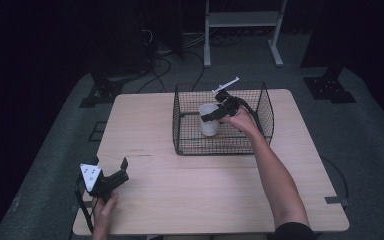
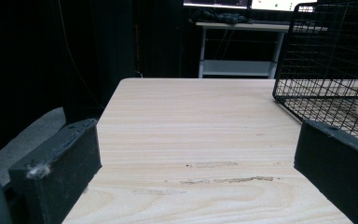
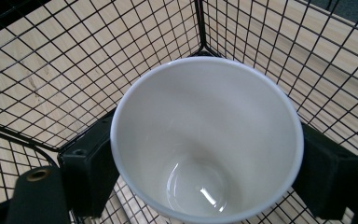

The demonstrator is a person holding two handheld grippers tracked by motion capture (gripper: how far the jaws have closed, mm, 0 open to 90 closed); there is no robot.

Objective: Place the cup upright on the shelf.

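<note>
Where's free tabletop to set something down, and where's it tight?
Bare wood on the table: the wide front strip between the wire basket and the near edge, and the left strip beside the basket, ahead of the left gripper. Tight: inside the basket, where the right gripper straddles the white cup.

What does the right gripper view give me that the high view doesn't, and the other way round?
Right gripper view alone: the white cup's inside, empty down to its glossy bottom, with the black jaws against its outer wall on both sides.

High view alone: the whole table, the left tongs resting low near its front left corner with jaws apart and nothing between them, and the person's right forearm reaching into the basket.

Both: the cup upright inside the wire basket, held by the right tongs, with the wooden tabletop showing through the mesh.
</note>
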